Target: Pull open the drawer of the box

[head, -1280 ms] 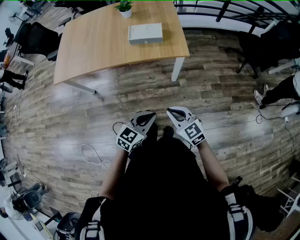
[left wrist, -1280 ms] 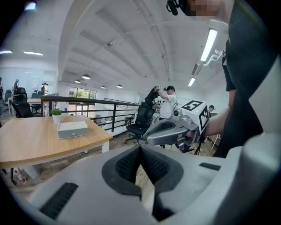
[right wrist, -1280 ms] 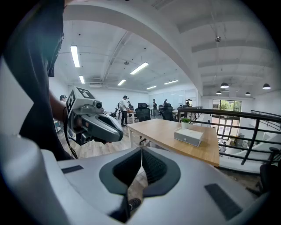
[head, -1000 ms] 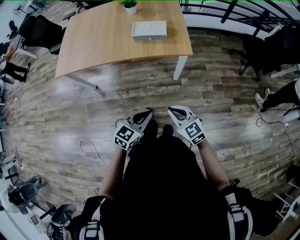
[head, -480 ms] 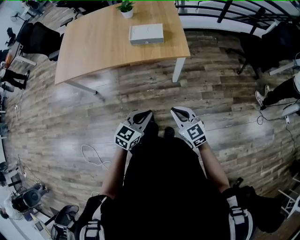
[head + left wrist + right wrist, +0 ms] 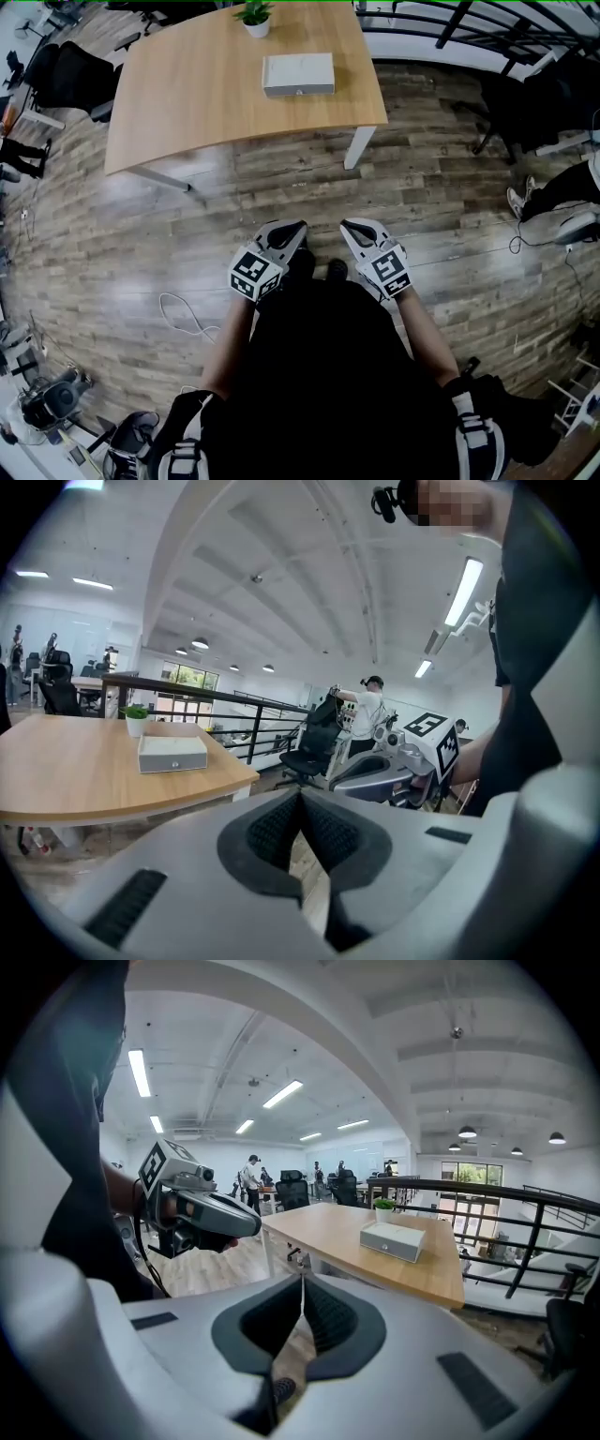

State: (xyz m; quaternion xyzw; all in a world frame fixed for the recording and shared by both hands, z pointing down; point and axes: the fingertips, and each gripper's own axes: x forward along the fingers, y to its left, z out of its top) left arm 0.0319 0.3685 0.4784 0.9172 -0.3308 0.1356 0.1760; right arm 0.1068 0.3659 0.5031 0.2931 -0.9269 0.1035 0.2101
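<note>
A flat grey box (image 6: 298,74) with a small knob on its drawer front lies on the wooden table (image 6: 187,94), far ahead of me. The same box (image 6: 172,753) shows at the left of the left gripper view, and the box (image 6: 395,1240) sits right of centre in the right gripper view. My left gripper (image 6: 298,228) and right gripper (image 6: 345,227) are held close to my body above the floor, well short of the table. Both are shut with nothing between their jaws.
A small potted plant (image 6: 253,15) stands behind the box at the table's far edge. Black office chairs (image 6: 70,75) stand at the left and right. A white cable (image 6: 183,314) lies on the plank floor. A railing (image 6: 450,23) runs behind the table. People stand in the background.
The view has swayed slightly as I walk; the table and box have shifted a little in the head view. Both grippers stay shut in front of my body.
</note>
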